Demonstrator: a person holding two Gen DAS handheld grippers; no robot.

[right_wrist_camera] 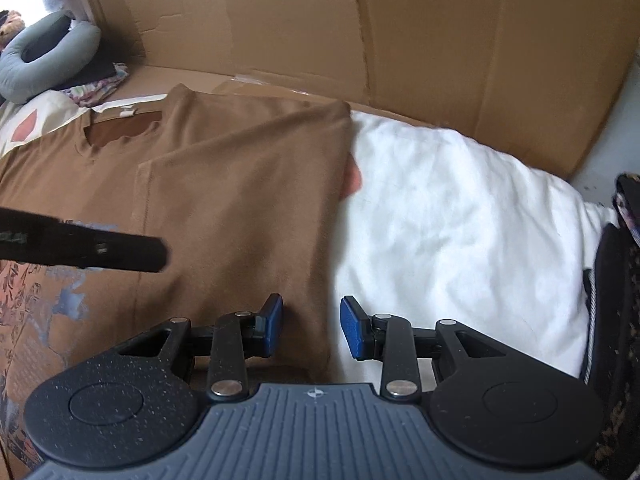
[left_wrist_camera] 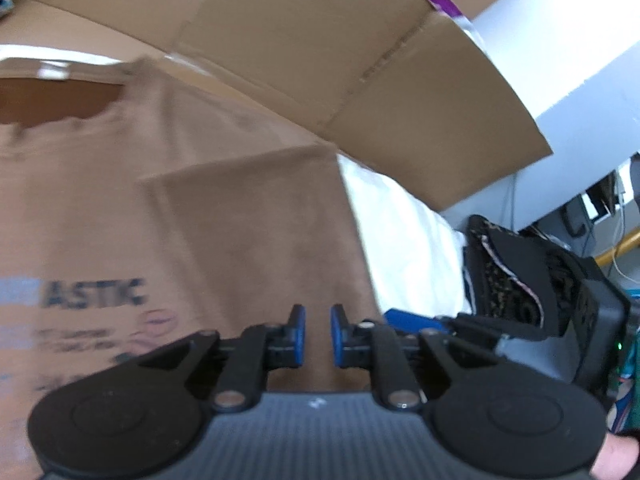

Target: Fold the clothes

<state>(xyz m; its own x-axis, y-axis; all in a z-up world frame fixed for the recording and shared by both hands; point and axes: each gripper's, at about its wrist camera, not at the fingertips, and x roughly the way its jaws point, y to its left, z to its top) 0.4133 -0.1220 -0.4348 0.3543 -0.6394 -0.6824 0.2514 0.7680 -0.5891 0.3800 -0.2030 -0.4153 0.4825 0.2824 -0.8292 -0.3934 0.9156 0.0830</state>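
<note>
Across the middle of both views lies the brown T-shirt (right_wrist_camera: 224, 184), spread flat with its neckline toward the upper left of the frame and one side folded in over the body, so a straight folded edge runs down the centre. Printed lettering shows at the lower left of the left wrist view, blurred.

Down at the bottom of the left wrist view, the left gripper (left_wrist_camera: 318, 334) hovers over the folded panel with its blue pads a narrow gap apart, and nothing sits between them. The picture is smeared by motion.

Over in the right wrist view, the right gripper (right_wrist_camera: 312, 326) has its pads clearly apart, straddling the shirt's right-hand edge where brown cloth meets the white bedding (right_wrist_camera: 460, 216); the pads are not pressing on the fabric. A dark bar, seemingly the other tool, reaches in from the left edge of that frame above the shirt.

Behind the shirt, a flattened cardboard sheet (right_wrist_camera: 400, 32) fills the top of the frame. A grey ring cushion (right_wrist_camera: 48, 52) sits in the upper left corner.
</note>
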